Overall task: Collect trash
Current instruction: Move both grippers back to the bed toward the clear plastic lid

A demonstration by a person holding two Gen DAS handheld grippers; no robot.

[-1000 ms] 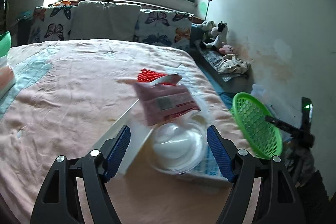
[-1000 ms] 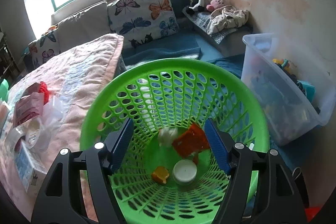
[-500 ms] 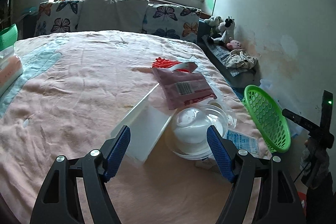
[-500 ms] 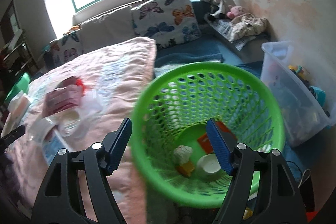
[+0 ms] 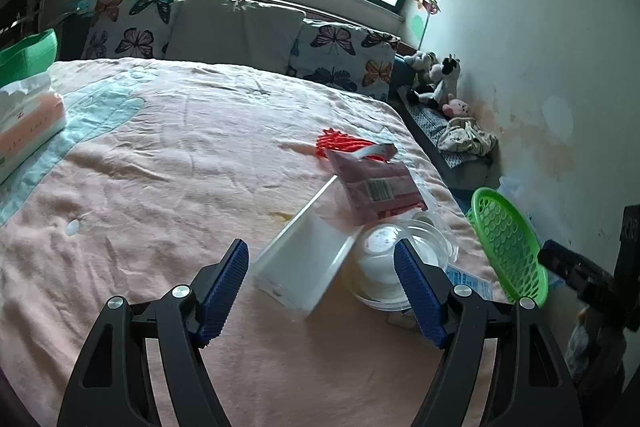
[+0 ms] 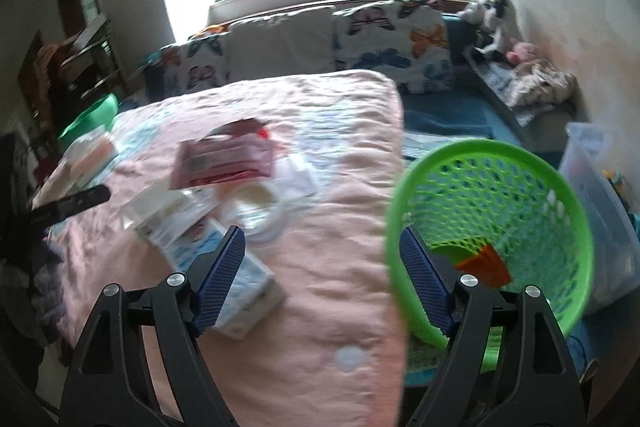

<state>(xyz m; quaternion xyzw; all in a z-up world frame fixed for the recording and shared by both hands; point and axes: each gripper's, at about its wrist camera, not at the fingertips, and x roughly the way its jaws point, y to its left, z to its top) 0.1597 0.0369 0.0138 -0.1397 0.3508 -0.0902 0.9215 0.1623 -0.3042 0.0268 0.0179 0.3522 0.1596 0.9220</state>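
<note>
Trash lies in a cluster on the pink bed near its right edge: a pink wrapper [image 5: 378,189], a white tray [image 5: 308,261], a clear plastic bowl [image 5: 394,263], a red net [image 5: 340,143] and a blue-white carton [image 6: 244,291]. My left gripper [image 5: 322,291] is open and empty, just short of the tray and bowl. A green basket [image 6: 492,227] stands beside the bed with orange trash [image 6: 486,265] inside; it also shows in the left wrist view [image 5: 508,247]. My right gripper [image 6: 322,279] is open and empty, above the bed edge between carton and basket.
Butterfly pillows [image 5: 340,61] line the bed's head. A tissue pack [image 5: 28,123] and a green tub [image 5: 28,55] sit at the bed's left. Stuffed toys [image 5: 434,81] sit on a ledge by the wall. A clear storage bin [image 6: 600,211] stands right of the basket.
My right gripper has swung left, from over the basket to the bed edge. My left gripper has drawn back from the trash and shifted left; both jaws stayed open.
</note>
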